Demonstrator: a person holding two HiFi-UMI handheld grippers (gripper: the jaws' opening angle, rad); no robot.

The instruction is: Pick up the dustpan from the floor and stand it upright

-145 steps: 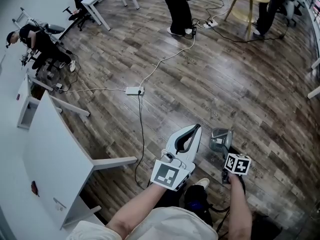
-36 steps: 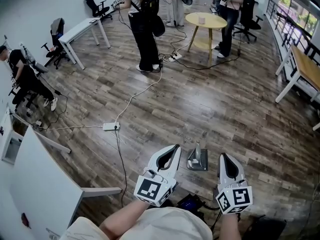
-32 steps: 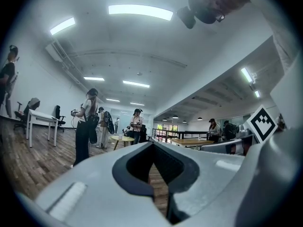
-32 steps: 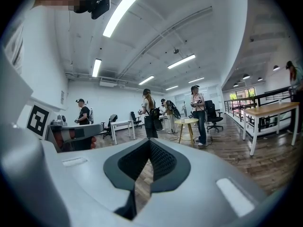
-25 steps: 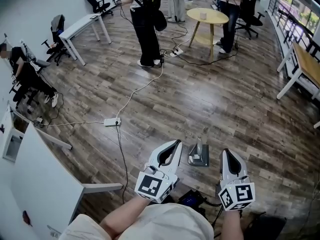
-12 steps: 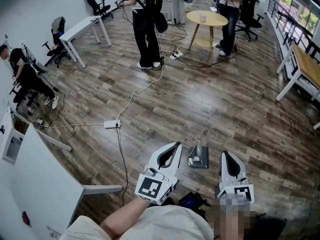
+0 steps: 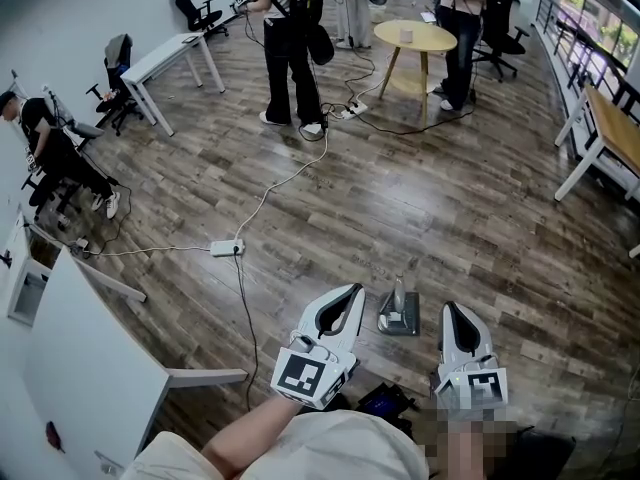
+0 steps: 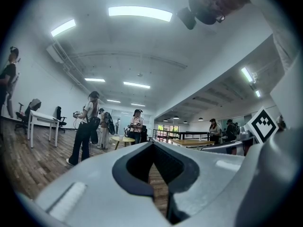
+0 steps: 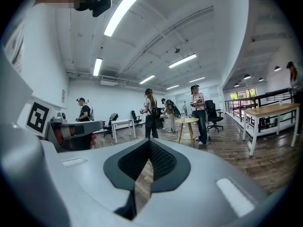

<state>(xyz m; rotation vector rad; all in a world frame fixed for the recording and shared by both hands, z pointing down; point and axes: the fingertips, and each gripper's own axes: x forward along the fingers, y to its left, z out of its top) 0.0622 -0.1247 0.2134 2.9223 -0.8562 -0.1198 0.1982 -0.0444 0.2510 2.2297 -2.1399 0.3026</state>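
The small grey dustpan (image 7: 397,312) stands upright on the wood floor, its handle pointing up, seen only in the head view. It sits between my two grippers and touches neither. My left gripper (image 7: 351,294) hangs to its left, jaws closed together with nothing in them (image 8: 152,148). On the dustpan's right is my right gripper (image 7: 447,312), also shut and empty (image 9: 149,144). Both gripper views look level across the room, over the floor, and do not show the dustpan.
A white desk (image 7: 92,363) fills the near left. A power strip (image 7: 227,248) and its cable run across the floor toward standing people (image 7: 290,48) and a round yellow table (image 7: 413,36). A wooden desk (image 7: 612,118) is at the right. A dark object (image 7: 385,400) lies by my feet.
Earlier my right gripper was down at the dustpan on the floor; now the dustpan stands free and both grippers are away from it. Over the last second only the standing person shifted.
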